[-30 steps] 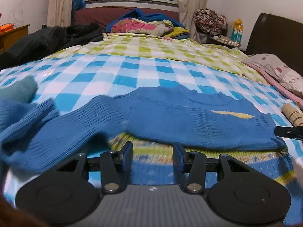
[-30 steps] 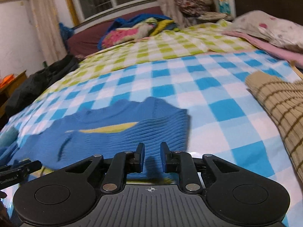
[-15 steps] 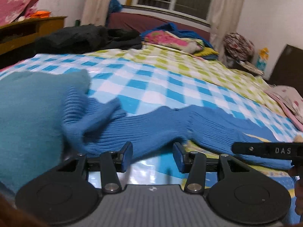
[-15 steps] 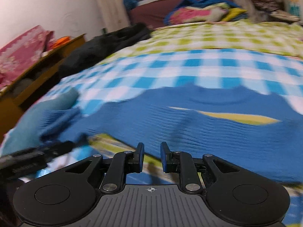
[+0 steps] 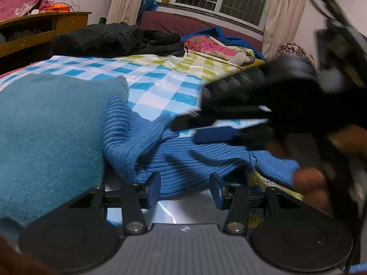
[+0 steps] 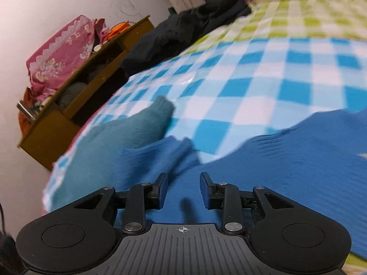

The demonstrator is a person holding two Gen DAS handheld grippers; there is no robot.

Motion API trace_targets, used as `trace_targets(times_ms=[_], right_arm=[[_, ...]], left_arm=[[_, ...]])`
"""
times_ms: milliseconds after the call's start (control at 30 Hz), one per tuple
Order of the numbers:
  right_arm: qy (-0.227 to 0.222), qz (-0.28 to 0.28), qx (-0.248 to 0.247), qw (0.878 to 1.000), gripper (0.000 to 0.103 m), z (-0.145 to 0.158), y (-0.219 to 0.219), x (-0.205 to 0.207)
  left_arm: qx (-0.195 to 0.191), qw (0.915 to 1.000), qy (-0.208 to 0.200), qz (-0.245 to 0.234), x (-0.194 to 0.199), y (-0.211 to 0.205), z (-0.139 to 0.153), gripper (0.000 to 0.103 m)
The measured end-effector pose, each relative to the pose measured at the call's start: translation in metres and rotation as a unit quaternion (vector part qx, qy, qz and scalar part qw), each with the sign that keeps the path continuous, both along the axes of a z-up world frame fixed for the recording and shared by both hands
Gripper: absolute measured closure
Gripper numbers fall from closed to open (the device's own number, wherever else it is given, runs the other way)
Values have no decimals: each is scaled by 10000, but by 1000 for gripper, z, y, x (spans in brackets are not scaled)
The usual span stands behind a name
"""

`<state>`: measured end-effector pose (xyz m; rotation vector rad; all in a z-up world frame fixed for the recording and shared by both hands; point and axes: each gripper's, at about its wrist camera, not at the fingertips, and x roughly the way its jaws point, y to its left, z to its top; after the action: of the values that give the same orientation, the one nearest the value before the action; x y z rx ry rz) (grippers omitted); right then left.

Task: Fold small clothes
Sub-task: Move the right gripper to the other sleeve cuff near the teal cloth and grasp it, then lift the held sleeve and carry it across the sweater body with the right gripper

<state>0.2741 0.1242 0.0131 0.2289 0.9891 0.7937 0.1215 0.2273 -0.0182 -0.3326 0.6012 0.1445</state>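
Observation:
A blue ribbed sweater [image 5: 183,160] lies on the chequered bed sheet [image 5: 160,82], its left sleeve [image 5: 123,137] bunched against a teal garment [image 5: 45,137]. My left gripper [image 5: 185,191] is open just short of the sleeve, with nothing between its fingers. My right gripper [image 5: 185,131] reaches in from the right, blurred, above the sleeve. In the right wrist view the right gripper [image 6: 183,185] hovers over the blue sweater [image 6: 298,160] near the crumpled sleeve [image 6: 174,155]. Its jaws are opening, with only the cloth below showing in the gap. The teal garment [image 6: 137,126] lies to the left.
A wooden cabinet [image 6: 68,105] with a pink floral bundle [image 6: 62,48] stands left of the bed. Black clothes [image 5: 110,39] and colourful bedding [image 5: 215,48] are piled at the far side under a window. A person's hand [image 5: 309,183] holds the right gripper.
Both views have swung left toward the sleeve and the teal garment. The right gripper swept left across the sweater, came into the left wrist view, and its jaws have widened.

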Motion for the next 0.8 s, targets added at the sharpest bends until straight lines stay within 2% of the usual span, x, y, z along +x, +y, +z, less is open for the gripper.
trace_targets(times_ms=[100, 167, 367, 467, 533, 600, 800], right_arm=[[351, -32, 149, 9993, 64, -9, 16, 9], [513, -57, 152, 9985, 64, -14, 22, 14], [573, -13, 6, 9984, 63, -20, 34, 21], [539, 28, -33, 9985, 71, -19, 37, 23], [524, 73, -56, 9986, 84, -19, 39, 23], [469, 121, -113, 9988, 91, -18, 40, 22], [164, -58, 44, 9998, 94, -1, 28, 20]], left_arm=[[-57, 10000, -9, 1, 1, 5, -1, 53], [-8, 10000, 6, 75, 1, 7, -2, 53], [-76, 9999, 35, 66, 2, 12, -5, 53], [-47, 10000, 36, 46, 2, 11, -5, 53], [-31, 10000, 39, 45, 2, 10, -5, 53], [-38, 10000, 39, 40, 2, 10, -5, 52], [-80, 10000, -22, -47, -1, 9, -5, 51]])
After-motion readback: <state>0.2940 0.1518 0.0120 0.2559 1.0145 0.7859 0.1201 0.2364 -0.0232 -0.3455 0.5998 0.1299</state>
